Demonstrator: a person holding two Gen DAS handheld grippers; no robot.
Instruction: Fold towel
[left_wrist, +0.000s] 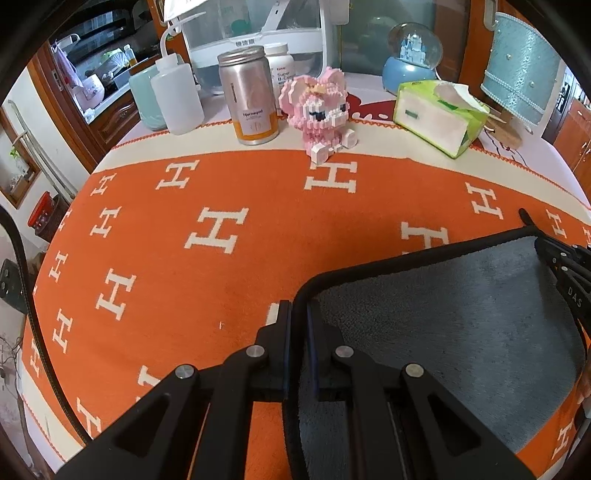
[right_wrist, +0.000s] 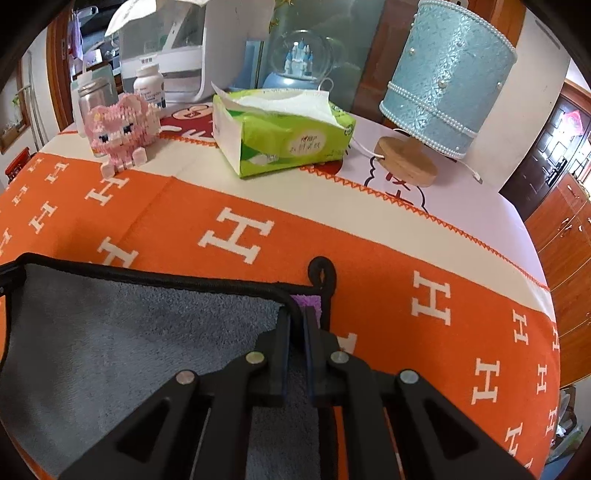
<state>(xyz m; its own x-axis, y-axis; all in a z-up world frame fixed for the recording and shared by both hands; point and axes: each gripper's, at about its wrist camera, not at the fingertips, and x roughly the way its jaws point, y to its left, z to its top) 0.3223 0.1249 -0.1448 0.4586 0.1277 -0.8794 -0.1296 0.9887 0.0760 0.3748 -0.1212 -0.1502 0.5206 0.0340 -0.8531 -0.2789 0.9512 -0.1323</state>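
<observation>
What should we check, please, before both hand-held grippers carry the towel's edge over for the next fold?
1. Left hand-held gripper pinching the towel at its left corner: ok, the black hem runs between its closed fingers.
2. Right hand-held gripper pinching the right corner: ok, closed on the hem beside the hanging loop.
3. Edge between the two grips free of twists: ok, the hem runs smoothly across.
4. Room ahead on the orange cloth: ok, the pink toy and tissue box stand farther back.
5. Lower layers lined up: cannot tell, a purple bit shows under the right corner.
6. Near edge of the towel flat: cannot tell, hidden behind the grippers.
</observation>
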